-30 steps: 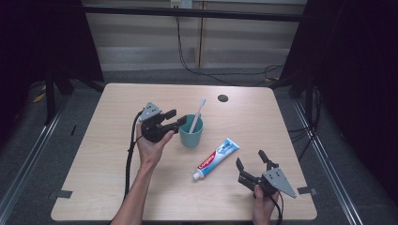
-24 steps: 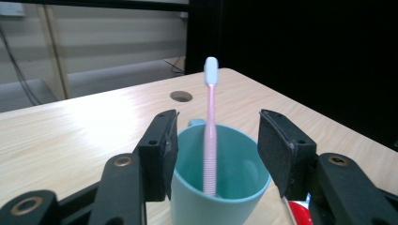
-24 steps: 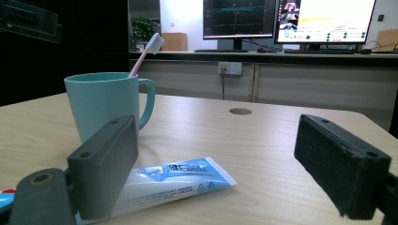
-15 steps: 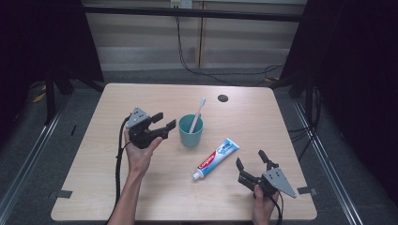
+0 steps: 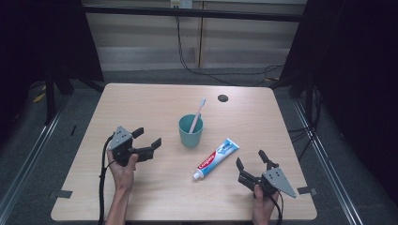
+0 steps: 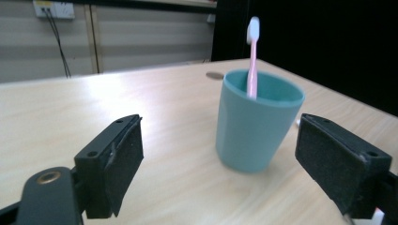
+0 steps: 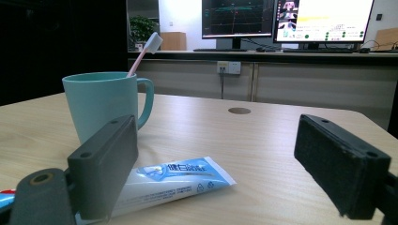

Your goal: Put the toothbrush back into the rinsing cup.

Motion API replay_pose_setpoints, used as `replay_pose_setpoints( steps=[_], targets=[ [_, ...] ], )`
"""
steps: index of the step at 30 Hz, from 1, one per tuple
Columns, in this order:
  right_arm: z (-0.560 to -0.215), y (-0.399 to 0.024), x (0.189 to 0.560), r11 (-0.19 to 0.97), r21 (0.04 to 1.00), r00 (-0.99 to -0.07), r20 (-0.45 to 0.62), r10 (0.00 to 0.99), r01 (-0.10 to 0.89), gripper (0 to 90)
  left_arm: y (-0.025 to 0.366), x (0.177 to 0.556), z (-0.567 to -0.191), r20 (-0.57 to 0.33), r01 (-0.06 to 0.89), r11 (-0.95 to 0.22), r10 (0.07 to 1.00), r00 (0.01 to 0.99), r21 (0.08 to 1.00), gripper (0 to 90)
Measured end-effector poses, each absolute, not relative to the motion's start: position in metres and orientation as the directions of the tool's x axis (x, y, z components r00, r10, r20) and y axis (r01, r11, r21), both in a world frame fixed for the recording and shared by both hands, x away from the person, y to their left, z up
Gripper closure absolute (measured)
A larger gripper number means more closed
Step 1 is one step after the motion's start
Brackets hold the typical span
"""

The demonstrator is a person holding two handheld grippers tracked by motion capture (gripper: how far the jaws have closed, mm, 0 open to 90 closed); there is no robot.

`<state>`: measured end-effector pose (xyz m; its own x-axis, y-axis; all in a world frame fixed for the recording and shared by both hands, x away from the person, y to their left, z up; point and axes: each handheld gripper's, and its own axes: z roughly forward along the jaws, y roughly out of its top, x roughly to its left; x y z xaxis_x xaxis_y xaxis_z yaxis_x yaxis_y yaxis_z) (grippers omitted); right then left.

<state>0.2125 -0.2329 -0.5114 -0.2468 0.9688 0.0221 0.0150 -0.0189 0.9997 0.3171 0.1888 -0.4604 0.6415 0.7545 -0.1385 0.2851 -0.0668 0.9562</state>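
From the high view we see that the left gripper has drawn back from the teal cup, which it was beside a second ago; it now sits well to the cup's left, its jaws having just been opening, spread with nothing between them. The right gripper is where it was, jaws spread, near the toothpaste tube. We count one cup, one pink toothbrush standing in it, one tube and two grippers on the surface.

In the left gripper view, we look between the spread jaws at the cup, apart from both pads, toothbrush upright inside.

In the right gripper view, the tube lies just ahead of the open jaws, cup behind it.
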Motion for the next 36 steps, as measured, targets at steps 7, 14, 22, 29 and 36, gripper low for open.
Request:
replay_pose_setpoints(
  steps=[7, 14, 22, 29, 36],
  targets=[
    [-0.511, -0.233, 0.212, -0.019, 1.000, -0.247, 0.022, 0.969, 0.015, 13.3, 0.204, 0.297, -0.474, -0.071, 0.235, -0.103, 0.773, 0.630, 0.967, 15.6],
    [-0.511, -0.233, 0.213, -0.019, 1.000, -0.244, 0.024, 0.969, 0.021, 13.3, 0.219, 0.279, -0.489, -0.036, 0.231, -0.123, 0.811, 0.584, 0.965, 15.4],
    [-0.511, -0.233, 0.214, -0.017, 1.000, -0.248, 0.023, 0.968, 0.027, 13.4, 0.232, 0.265, -0.504, -0.037, 0.194, -0.084, 0.835, 0.550, 0.977, 15.4],
    [-0.510, -0.232, 0.216, -0.016, 0.998, -0.233, 0.028, 0.972, 0.054, 13.1, 0.239, 0.254, -0.508, -0.038, 0.097, -0.017, 0.841, 0.540, 0.995, 15.4],
    [-0.506, -0.230, 0.228, 0.016, 0.977, -0.230, 0.034, 0.973, 0.211, 13.7, 0.241, 0.247, -0.510, -0.013, 0.026, -0.001, 0.848, 0.529, 1.000, 15.1]
  ],
)
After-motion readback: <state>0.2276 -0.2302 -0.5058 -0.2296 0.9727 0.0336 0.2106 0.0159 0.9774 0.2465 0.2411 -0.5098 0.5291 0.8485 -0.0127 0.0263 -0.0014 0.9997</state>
